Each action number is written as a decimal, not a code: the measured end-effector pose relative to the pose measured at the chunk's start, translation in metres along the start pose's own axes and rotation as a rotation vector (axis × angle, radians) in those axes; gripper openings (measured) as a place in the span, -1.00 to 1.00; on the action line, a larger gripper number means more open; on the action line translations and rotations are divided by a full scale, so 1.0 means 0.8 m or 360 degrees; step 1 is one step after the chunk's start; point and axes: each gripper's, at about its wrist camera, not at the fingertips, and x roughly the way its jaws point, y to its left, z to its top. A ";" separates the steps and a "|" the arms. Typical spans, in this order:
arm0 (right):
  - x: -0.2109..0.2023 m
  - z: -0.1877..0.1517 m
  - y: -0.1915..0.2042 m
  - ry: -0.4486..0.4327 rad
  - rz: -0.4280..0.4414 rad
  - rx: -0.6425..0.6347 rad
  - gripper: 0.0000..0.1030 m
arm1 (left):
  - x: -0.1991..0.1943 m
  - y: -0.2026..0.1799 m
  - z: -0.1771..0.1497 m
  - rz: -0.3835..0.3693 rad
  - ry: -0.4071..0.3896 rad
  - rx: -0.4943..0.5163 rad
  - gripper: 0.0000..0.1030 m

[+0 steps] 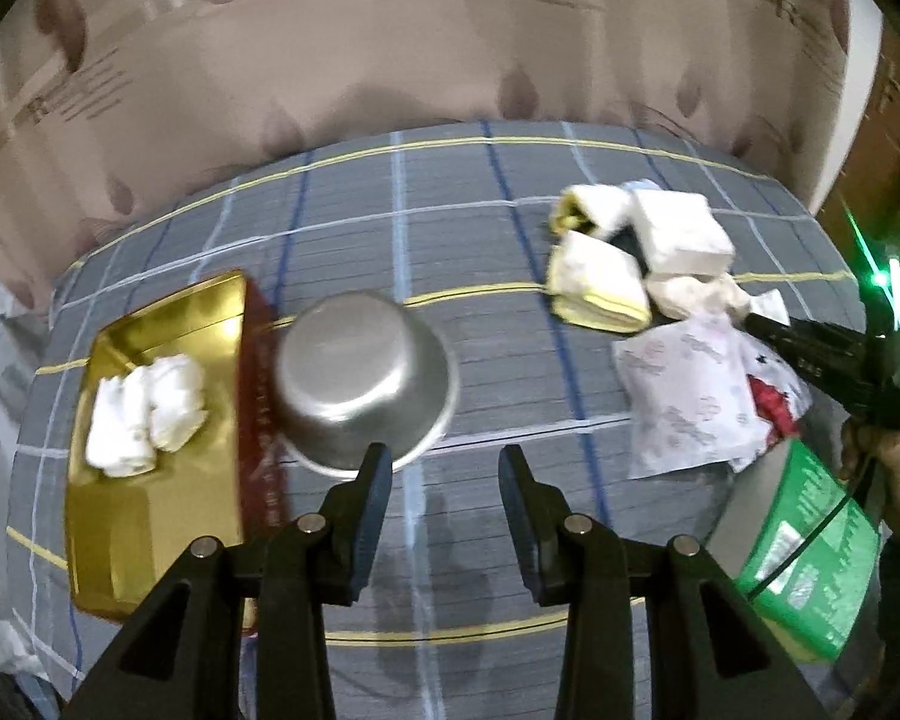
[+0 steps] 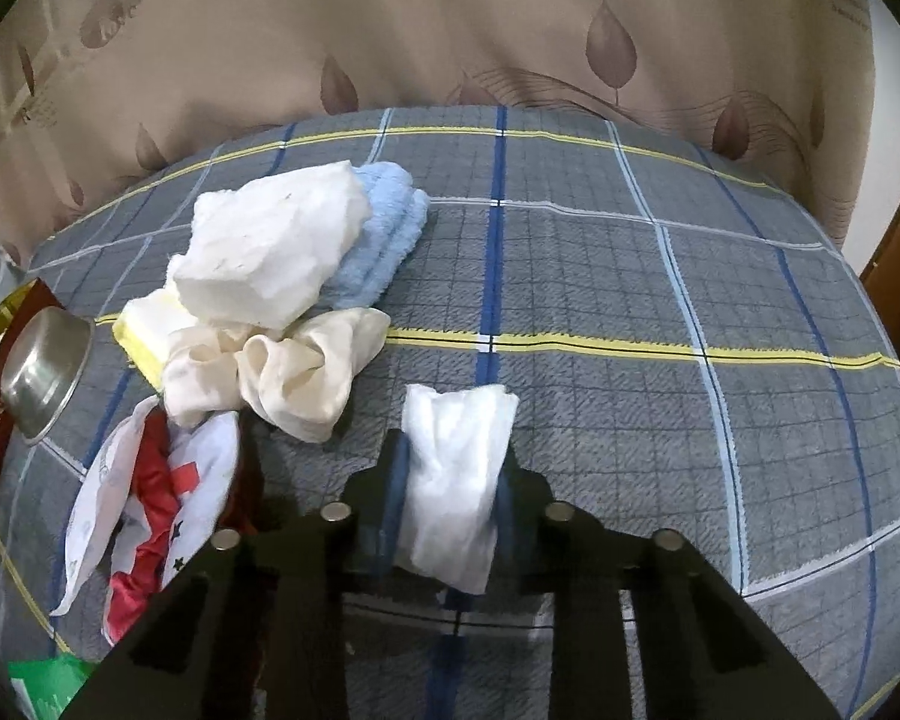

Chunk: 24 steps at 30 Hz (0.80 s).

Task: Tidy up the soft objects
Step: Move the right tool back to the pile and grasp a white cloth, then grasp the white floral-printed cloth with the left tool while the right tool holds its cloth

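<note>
Plaid grey bedspread (image 2: 630,276) before a leaf-print curtain (image 2: 450,30). Pile at left: white foam block (image 2: 270,252), blue towel (image 2: 384,228), cream scrunchie (image 2: 282,372), yellow-edged cloth (image 1: 600,282), printed fabric (image 1: 684,402). Gold tray (image 1: 150,516) holds white wadding (image 1: 144,414); an upturned steel bowl (image 1: 360,384) stands beside it. Right gripper (image 2: 453,480): jaws pinching a white cotton pad (image 2: 456,474). Left gripper (image 1: 444,480): jaws spread, empty. Risk: the limp pad sags from a narrow pinch and may slip during carry, or brush the bowl near the tray.
</note>
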 end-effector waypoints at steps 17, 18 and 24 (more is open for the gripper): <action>-0.017 -0.027 -0.021 -0.0083 -0.0051 0.0056 -0.68 | 0.013 -0.095 0.039 -0.0339 0.0098 0.0143 -0.27; -0.018 -0.027 -0.021 -0.0084 -0.0050 0.0057 -0.68 | 0.013 -0.100 0.041 -0.0345 0.0097 0.0151 -0.27; -0.017 -0.029 -0.025 -0.0090 -0.0011 0.0098 -0.68 | 0.032 -0.153 0.054 -0.0358 0.0156 0.0241 -0.26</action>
